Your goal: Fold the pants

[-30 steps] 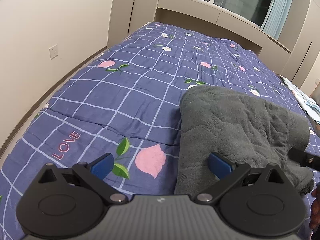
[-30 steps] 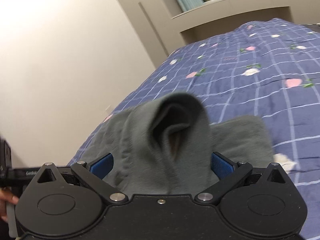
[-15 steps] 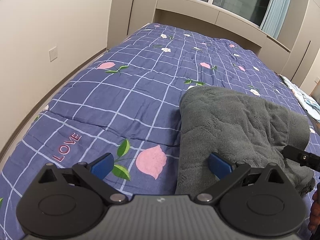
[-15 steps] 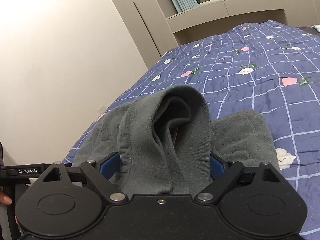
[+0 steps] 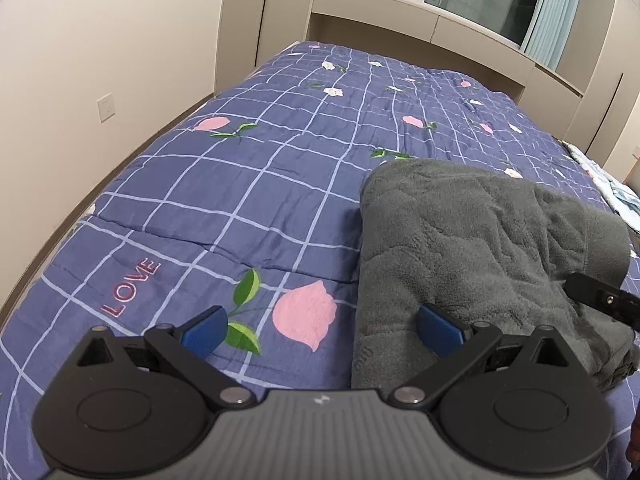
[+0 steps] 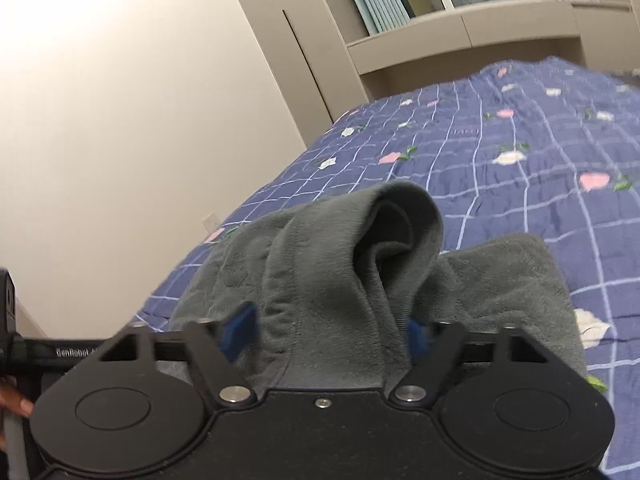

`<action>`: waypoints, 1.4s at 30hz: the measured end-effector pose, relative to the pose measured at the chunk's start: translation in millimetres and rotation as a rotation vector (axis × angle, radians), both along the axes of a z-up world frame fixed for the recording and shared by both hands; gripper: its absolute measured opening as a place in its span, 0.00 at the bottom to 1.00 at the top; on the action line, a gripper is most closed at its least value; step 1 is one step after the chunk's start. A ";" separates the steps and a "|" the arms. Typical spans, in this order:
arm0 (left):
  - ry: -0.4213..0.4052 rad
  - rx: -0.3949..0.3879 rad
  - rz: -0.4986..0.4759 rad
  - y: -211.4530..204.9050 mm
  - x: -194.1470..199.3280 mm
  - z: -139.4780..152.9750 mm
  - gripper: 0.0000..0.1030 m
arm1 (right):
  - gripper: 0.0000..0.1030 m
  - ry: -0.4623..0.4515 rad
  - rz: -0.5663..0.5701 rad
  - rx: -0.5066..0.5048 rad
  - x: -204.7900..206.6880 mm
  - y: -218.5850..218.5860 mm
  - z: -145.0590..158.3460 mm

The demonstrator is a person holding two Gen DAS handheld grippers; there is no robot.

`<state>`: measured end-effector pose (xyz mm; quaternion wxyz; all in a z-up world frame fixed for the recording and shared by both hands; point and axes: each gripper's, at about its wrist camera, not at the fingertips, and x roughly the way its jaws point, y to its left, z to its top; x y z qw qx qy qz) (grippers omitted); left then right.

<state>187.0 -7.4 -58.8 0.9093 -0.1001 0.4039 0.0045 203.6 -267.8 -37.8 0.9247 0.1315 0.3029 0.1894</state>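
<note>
Blue checked quilt [image 5: 248, 184] covers the bed, and on its near right part I see the grey fleece pants [image 5: 472, 248] lying in a loose heap, partly folded, their length running from near to far. From my left claw [image 5: 320, 330] the pants lie to the right: its right pad hangs over their near left edge, its left pad over bare quilt, and the jaws stand wide apart with nothing gripped. My right claw [image 6: 326, 332] is the nearer one to the work. A raised hump of waistband or leg opening stands straight ahead of it and fills the gap between the blue pads [image 6: 240, 330]. Against the earlier frames, the left view is the same, while the right claw's jaws have just been closing in on that hump, from wide open to snug beside the cloth. The right pad looks to be touching fleece; the left pad is blurred, so I cannot tell whether the pinch is firm yet. I judge the next move to be lifting this fold across.
</note>
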 end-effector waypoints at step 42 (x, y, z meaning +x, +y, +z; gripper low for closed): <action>0.005 -0.029 -0.286 -83.1 23.9 19.3 1.00 | 0.16 -0.054 -0.172 -0.048 -36.9 -98.2 17.4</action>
